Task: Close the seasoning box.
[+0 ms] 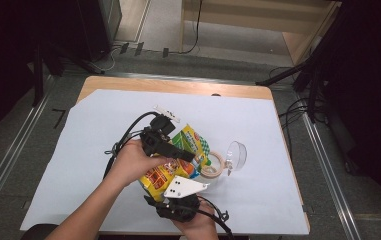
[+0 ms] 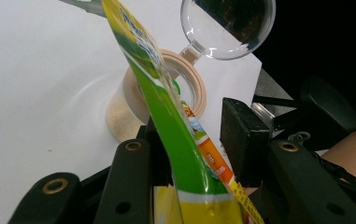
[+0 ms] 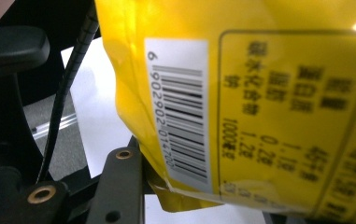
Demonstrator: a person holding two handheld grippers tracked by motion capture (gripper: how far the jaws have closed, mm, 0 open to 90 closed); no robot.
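Pouring looked under way: my left gripper (image 2: 192, 154) and right gripper (image 3: 203, 186) both clamped the yellow-green plastic snack bag (image 1: 178, 160). Ahead of my left gripper, its mouth tipped over the clear round jar (image 2: 133, 107), which held only a little powder.

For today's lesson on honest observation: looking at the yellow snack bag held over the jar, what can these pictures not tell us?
- Jar contents: left gripper view, the bag crosses its mouth.
- Right gripper grip: right gripper view, the bag covers one jaw.
- Bag's opening: high view, left gripper and hand cover it.
- Nutrition print: right gripper view, blurred.
- Jar's clear lid: left gripper view, cut off by the top edge.
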